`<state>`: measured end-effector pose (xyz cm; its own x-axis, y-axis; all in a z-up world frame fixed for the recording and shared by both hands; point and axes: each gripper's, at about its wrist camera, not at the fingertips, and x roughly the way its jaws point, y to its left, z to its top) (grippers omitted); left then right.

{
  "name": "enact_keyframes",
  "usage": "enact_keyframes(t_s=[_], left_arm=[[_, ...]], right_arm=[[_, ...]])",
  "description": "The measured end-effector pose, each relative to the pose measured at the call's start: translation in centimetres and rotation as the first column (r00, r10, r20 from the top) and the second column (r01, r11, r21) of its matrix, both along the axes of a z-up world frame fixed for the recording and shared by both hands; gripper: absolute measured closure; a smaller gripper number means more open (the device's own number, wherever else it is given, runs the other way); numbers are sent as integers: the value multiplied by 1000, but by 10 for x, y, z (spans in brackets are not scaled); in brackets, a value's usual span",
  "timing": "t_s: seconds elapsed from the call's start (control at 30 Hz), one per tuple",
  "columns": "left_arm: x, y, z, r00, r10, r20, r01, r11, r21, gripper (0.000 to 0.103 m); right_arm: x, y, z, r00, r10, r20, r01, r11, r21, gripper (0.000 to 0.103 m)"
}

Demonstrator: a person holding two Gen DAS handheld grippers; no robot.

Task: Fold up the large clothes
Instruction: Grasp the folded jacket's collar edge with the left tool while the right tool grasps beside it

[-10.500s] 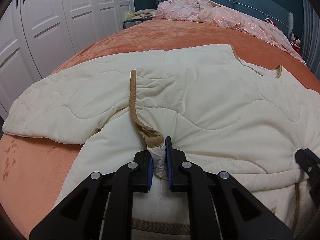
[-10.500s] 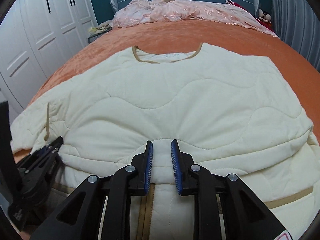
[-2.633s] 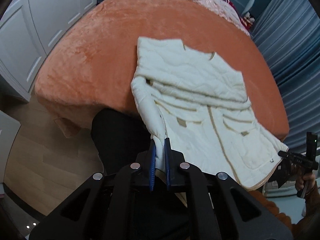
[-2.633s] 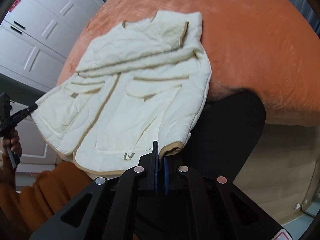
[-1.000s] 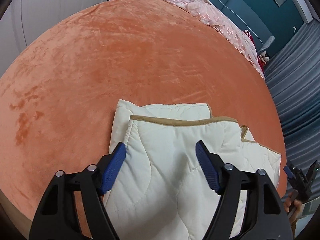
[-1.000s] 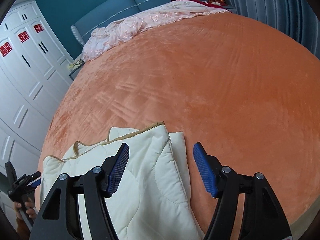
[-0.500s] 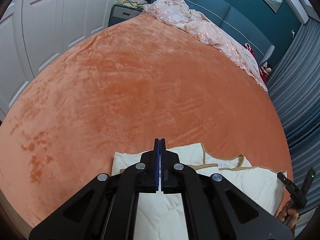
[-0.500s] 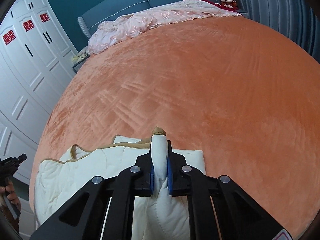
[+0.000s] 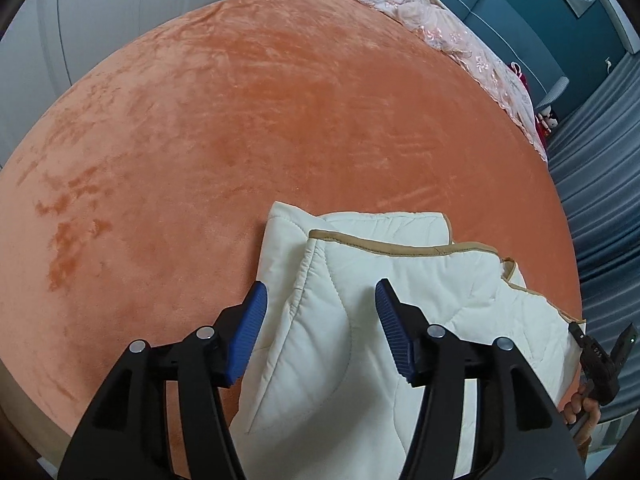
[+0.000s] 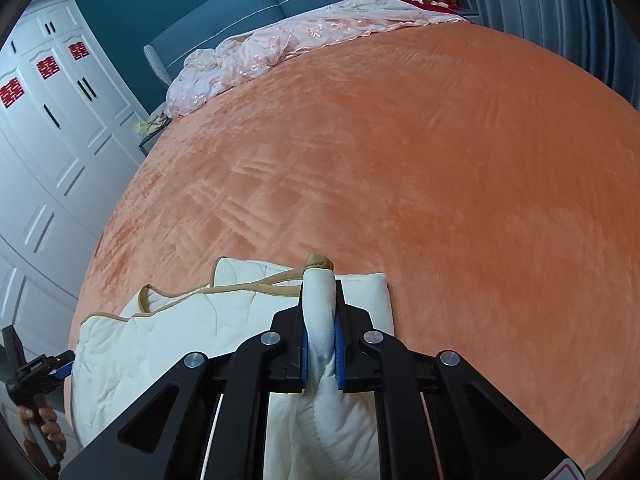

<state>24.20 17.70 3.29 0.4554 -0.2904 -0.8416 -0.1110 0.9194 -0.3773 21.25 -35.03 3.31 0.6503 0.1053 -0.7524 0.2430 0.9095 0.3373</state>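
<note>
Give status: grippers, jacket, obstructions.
Left gripper opening, straddling the folded cream jacket, not pinching. Right gripper shut on a jacket fold. Jacket on orange bedspread; nothing in the way.

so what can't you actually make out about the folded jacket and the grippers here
- Left wrist view: the jacket's near edge is cut off by the bottom of the frame and the left gripper, whose jaws are opening.
- Right wrist view: the right gripper hides the fabric under its arms.
- Neither view shows the jacket's underside on the bedspread.
</note>
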Motion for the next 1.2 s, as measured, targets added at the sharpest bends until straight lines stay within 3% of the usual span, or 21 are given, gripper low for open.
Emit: enact_keyframes(t_s=[0.23, 0.27, 0.37, 0.43, 0.57, 0.73, 0.9, 1.07, 1.2], left_arm=[[-3, -21, -3, 999, -37, 7, 37, 999, -9, 52], [-4, -23, -3, 999, -38, 11, 39, 999, -7, 58], [-8, -22, 3, 999, -32, 30, 33, 999, -17, 89], [-14, -19, 13, 998, -18, 60, 19, 1000, -20, 93], [-34, -14, 47, 988, -9, 151, 14, 999, -38, 94], [-52, -8, 70, 979, -2, 204, 12, 999, -50, 95], [-30, -14, 89, 966, -7, 259, 8, 1000, -1, 95], [15, -29, 79, 969, 6, 247, -21, 998, 55, 95], [43, -45, 43, 984, 0, 179, -29, 986, 162, 95]], right_arm=[[-6, 6, 7, 1000, 20, 9, -20, 1000, 8, 93], [-8, 7, 7, 1000, 22, 11, -22, 1000, 11, 93], [-15, 9, 10, 1000, 24, 18, -24, 999, 26, 93], [-21, 10, 14, 999, 26, 32, -27, 999, 33, 93], [-33, 7, 32, 996, 30, 84, -32, 999, 31, 94], [-41, 7, 46, 993, 47, 105, -47, 999, 2, 94], [-23, -3, 58, 988, 0, 157, 2, 1000, -14, 95], [22, -3, 47, 991, -25, 133, 34, 998, -60, 95], [49, 0, 12, 998, -43, 39, 47, 994, -98, 95]])
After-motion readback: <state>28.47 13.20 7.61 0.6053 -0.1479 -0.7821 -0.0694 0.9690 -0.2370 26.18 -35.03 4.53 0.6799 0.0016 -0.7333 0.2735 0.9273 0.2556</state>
